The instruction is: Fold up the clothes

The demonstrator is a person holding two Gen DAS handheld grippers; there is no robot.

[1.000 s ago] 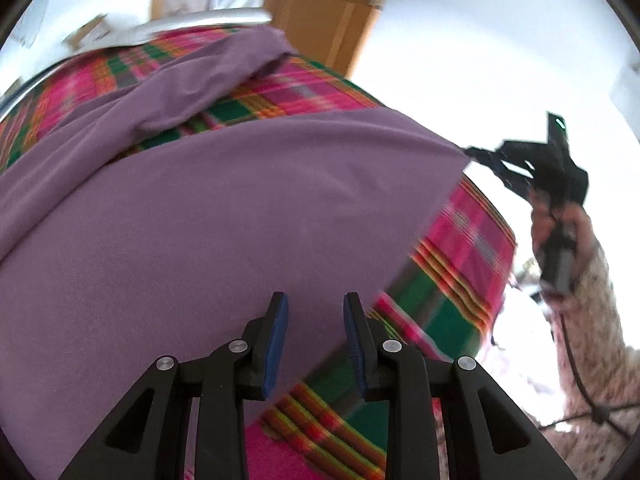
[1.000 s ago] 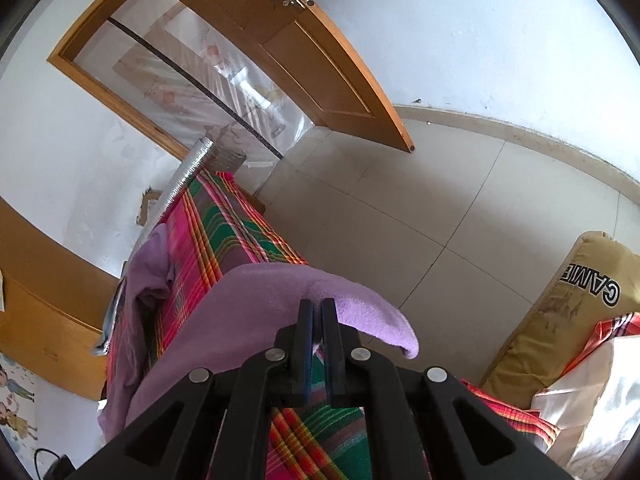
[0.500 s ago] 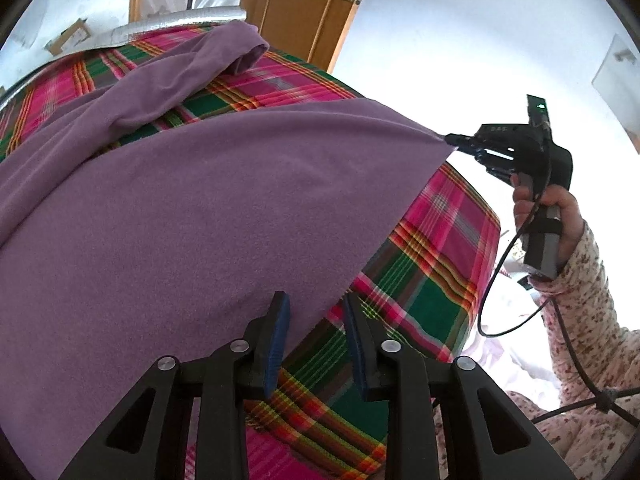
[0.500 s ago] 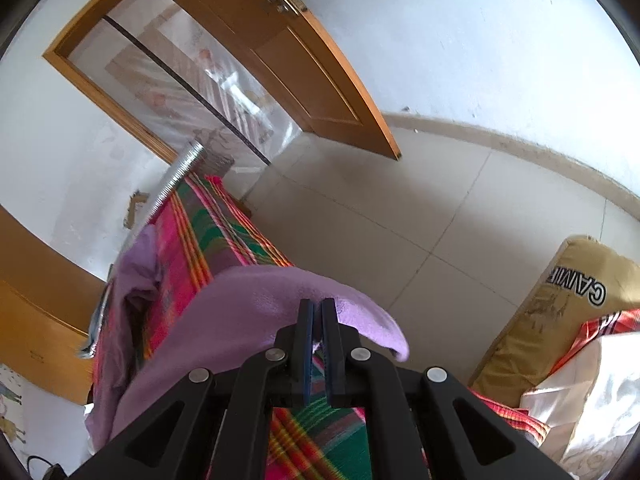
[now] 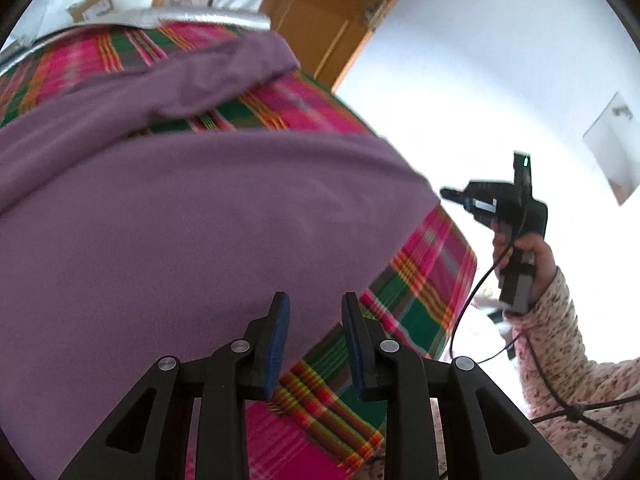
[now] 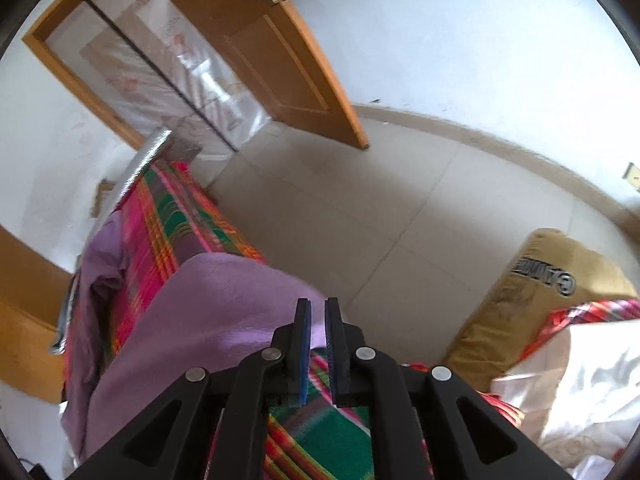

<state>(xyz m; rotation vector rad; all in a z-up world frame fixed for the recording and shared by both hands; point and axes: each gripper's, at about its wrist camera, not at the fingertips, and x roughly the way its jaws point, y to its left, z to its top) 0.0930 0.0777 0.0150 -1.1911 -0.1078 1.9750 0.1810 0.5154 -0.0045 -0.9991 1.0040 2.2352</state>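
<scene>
Since half a second ago: right gripper [image 6: 317,316] has let go of the purple garment [image 5: 192,240]; its jaws now stand slightly apart, the cloth corner just beyond them. Garment lies spread on the plaid-covered tabletop [image 5: 420,288], one sleeve toward the far edge. Left gripper [image 5: 313,312] hovers over the garment's near edge, jaws apart, holding nothing. Hand [image 5: 524,256] in a floral sleeve grips the right tool's handle.

Purple garment [image 5: 200,220] over plaid cloth [image 5: 424,280]

Purple garment [image 5: 192,216]; pink-green plaid cloth [image 5: 420,280]
</scene>
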